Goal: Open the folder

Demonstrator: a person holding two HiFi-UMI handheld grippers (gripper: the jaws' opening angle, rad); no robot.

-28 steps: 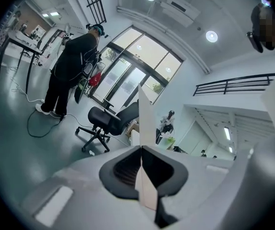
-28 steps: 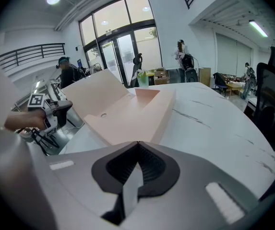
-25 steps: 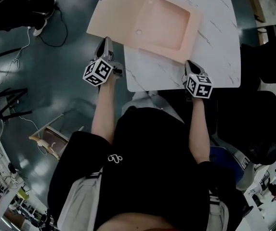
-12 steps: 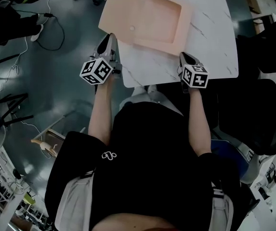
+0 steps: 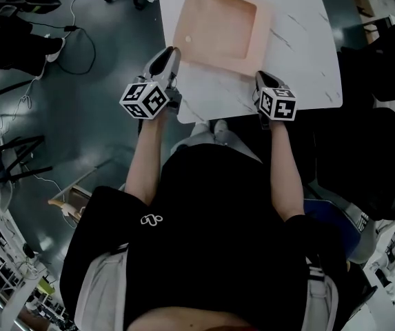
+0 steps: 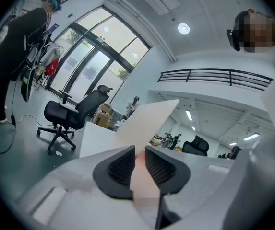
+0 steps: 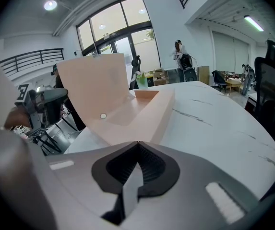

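A peach plastic folder lies on the white marble table. Its cover stands raised on its left side, above the shallow tray half. My left gripper is at the cover's near edge. Its jaws are opening, and the cover runs loosely between the pads. My right gripper rests at the table's front edge, by the folder's near right corner. In the right gripper view its tips meet, shut, with nothing held.
A black office chair stands on the floor to the left of the table, and another dark chair is at the right. A green cup sits behind the folder. A person stands at the far left. Cables lie on the floor.
The cover has swung from lying spread out over the table's left edge to standing upright. My left gripper moved right and up with it. The right gripper kept still.
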